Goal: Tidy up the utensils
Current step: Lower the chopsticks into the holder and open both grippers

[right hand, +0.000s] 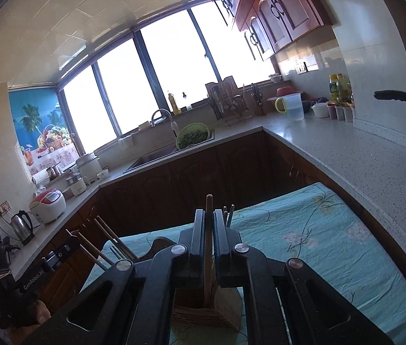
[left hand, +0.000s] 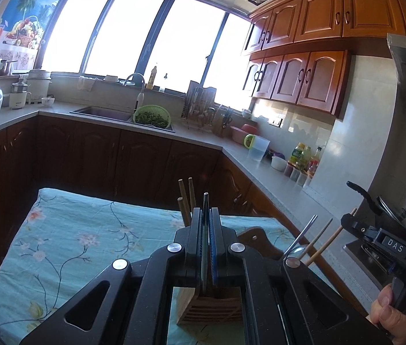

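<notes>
My left gripper is shut on a thin metal utensil handle that stands upright in a slatted wooden holder on the floral teal tablecloth. Wooden chopsticks rise just behind it. My right gripper is shut on a wooden chopstick that stands upright in a wooden holder. More chopsticks and a fork lean to the right in the left wrist view. The same cluster leans left in the right wrist view.
A wooden cutting board lies on the cloth behind the holders. The grey kitchen counter wraps around with a sink, a green colander, a dish rack, a jug and bottles. A pan handle juts out at the right.
</notes>
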Demonstrator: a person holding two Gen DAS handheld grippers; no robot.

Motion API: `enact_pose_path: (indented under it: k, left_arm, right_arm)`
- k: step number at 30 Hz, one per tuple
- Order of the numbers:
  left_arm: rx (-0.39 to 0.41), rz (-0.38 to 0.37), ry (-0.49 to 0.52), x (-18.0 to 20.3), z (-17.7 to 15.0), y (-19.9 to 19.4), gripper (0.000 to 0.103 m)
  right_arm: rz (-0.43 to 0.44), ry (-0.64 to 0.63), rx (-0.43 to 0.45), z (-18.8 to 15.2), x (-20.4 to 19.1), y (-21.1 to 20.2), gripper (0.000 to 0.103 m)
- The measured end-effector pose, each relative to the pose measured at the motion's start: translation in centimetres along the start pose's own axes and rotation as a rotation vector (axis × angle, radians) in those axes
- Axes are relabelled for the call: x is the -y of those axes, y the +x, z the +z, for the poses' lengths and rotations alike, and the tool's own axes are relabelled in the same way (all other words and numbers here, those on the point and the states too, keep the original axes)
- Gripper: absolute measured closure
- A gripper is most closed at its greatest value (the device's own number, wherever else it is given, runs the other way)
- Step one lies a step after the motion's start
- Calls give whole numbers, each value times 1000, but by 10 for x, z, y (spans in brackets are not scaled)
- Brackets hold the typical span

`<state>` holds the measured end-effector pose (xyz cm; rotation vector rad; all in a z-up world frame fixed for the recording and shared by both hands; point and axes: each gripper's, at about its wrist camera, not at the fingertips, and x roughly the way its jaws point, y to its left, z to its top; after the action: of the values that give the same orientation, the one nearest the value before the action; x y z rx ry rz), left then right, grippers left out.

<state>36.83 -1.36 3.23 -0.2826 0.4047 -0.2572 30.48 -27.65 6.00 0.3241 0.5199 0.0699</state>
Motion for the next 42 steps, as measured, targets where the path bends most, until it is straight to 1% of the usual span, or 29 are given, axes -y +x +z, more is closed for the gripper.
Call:
enact_pose_path:
  k: [3,4,6,11,14,30,34,37,39,40,41,42]
  left_arm:
    - [-28,-2,-26,-6,-7,6,100]
    - [-37,-1,-30,-7,-9,9,100]
    - [-34,10,-26,-5,-12,10,100]
    - [-36,4,-23,-4,-7,14,100]
    - [-36,4,-21,-7,-9,13,100]
    - [-39,24,0,-5,-13,13,99]
    - [-51,24,5,-5,-13,13,98]
    - [-68,23,-1,-5,-12,13,98]
    - [-83,30,-2,-3,-10,12,98]
    - [-88,35,-2,-2,-9,11,96]
    - [-90,33,-4,-2,-9,9,89]
    - [-86,37,-7,-1,-8,5,76]
  right_arm:
    - [-2,10,-28,-5,3,7,98]
    - [-4,8,-21,-5,3,7,98]
    - [-11,6,-25,-4,2,6,98]
    - [-20,-6,-34,-2,1,7,98]
    - [-8,8,-61,-4,3,13,98]
    - [-21,-4,-53,-7,1,12,98]
    - [-19,-4,-54,-8,2,13,98]
    - [-10,6,-57,-7,2,12,92]
    - [-4,19,-63,-8,4,11,86]
    - [0,26,-61,-9,6,9,76]
    - [6,33,-54,-9,7,5,61]
    - [13,40,-43,-9,8,1,55]
